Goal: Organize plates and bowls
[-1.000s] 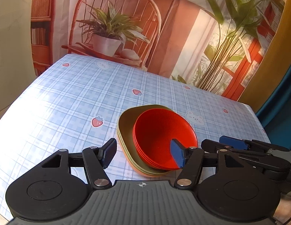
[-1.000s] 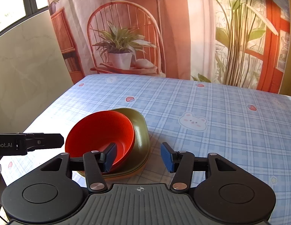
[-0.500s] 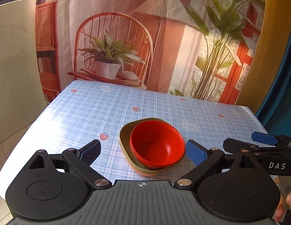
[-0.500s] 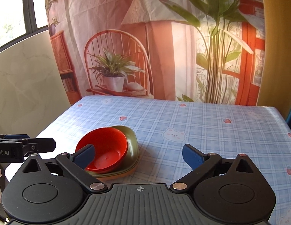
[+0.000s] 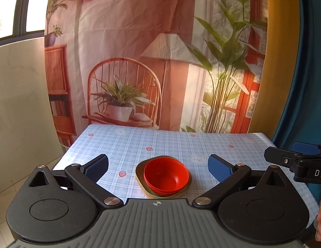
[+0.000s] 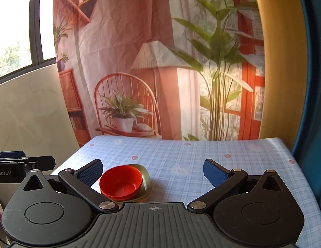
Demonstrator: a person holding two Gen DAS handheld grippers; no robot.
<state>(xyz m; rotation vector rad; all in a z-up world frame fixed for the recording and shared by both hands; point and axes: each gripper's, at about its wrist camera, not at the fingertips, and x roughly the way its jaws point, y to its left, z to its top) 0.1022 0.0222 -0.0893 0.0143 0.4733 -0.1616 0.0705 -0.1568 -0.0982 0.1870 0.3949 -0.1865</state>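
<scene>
A stack of red bowls [image 5: 166, 175] sits nested on a stack of olive-green and orange plates [image 5: 139, 174] on the blue checked tablecloth [image 5: 170, 142], near the table's front edge. The bowls [image 6: 121, 183] and plates [image 6: 147, 180] also show in the right wrist view. My left gripper [image 5: 158, 166] is open and empty, held back from and above the stack. My right gripper [image 6: 153, 170] is open and empty, to the right of the stack and apart from it. Each gripper shows at the edge of the other's view.
A printed backdrop [image 5: 160, 62] with a chair, lamp and plants hangs behind the table's far edge. A yellow and blue curtain [image 6: 288, 82] hangs at the right. A pale wall [image 5: 21, 103] and window stand at the left.
Both grippers have pulled back and up from the stack and opened wider. The bowls and plates stay in place.
</scene>
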